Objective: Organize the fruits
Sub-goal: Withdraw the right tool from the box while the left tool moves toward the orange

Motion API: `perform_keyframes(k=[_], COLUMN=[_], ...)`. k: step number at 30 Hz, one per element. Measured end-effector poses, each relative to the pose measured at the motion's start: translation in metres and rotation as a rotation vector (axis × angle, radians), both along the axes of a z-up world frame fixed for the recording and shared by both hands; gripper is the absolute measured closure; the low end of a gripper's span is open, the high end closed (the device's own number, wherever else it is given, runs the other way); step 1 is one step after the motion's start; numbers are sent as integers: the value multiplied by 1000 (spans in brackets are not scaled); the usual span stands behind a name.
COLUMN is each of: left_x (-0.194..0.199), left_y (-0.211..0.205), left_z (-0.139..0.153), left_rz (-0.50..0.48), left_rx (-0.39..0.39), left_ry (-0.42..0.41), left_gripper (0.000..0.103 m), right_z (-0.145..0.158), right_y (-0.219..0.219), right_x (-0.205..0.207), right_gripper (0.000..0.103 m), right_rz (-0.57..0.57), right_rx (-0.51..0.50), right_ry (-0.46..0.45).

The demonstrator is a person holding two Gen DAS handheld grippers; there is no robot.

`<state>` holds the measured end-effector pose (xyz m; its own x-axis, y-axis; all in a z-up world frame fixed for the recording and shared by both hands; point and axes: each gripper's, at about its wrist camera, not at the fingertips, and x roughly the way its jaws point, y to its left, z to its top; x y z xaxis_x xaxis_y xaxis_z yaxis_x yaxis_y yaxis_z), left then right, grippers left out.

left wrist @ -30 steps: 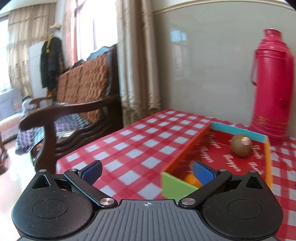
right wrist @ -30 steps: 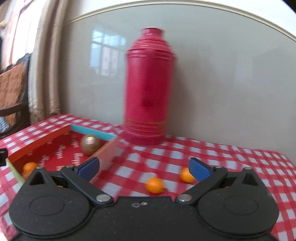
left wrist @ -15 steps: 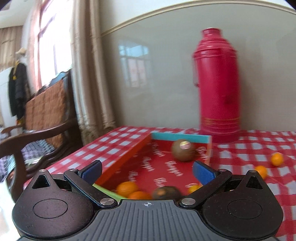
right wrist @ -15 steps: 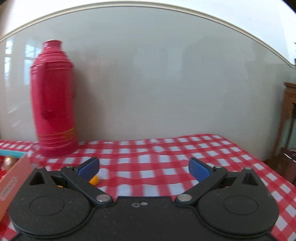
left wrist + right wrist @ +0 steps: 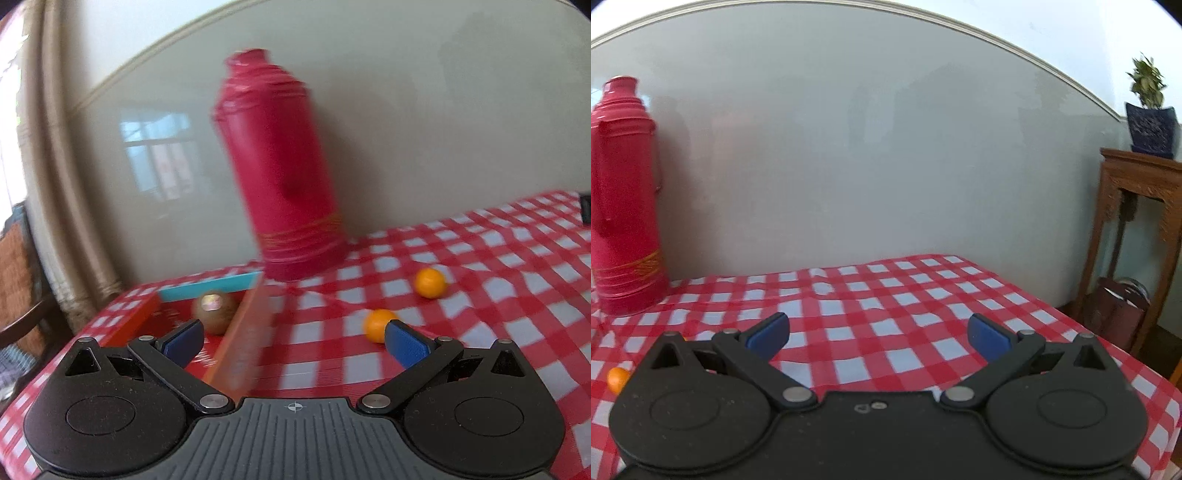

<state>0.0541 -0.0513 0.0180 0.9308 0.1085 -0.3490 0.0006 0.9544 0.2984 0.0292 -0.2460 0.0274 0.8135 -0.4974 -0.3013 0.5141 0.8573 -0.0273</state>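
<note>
Two small oranges lie loose on the red-checked surface (image 5: 498, 288): the nearer orange (image 5: 378, 324) just beyond the left gripper (image 5: 293, 341), the farther orange (image 5: 429, 283) well apart to its right. A kiwi (image 5: 215, 312) sits inside the red tray (image 5: 240, 347), beside a red thermos (image 5: 284, 184) by the wall. Both the left gripper and the right gripper (image 5: 877, 334) are spread wide and empty; a potted plant (image 5: 1150, 110) tops a wooden stand (image 5: 1137, 206)
</note>
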Motion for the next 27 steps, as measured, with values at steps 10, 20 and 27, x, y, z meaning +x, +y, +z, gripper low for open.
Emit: perform_keyframes(k=[10, 20, 27], left_x=[25, 59, 79], left_y=[-38, -37, -27], left_z=[-16, -28, -33], left_rz=[-130, -85, -76], left_rx=[41, -29, -120], left_ry=[73, 166, 214], left_gripper=[0, 0, 0], right_z=[-2, -4, -6], right_y=[-14, -21, -19], right_x=[0, 4, 8], right_gripper=[6, 6, 6], right_rz=[-41, -28, -5], right_rx=[10, 42, 59], right_ry=[-2, 15, 25])
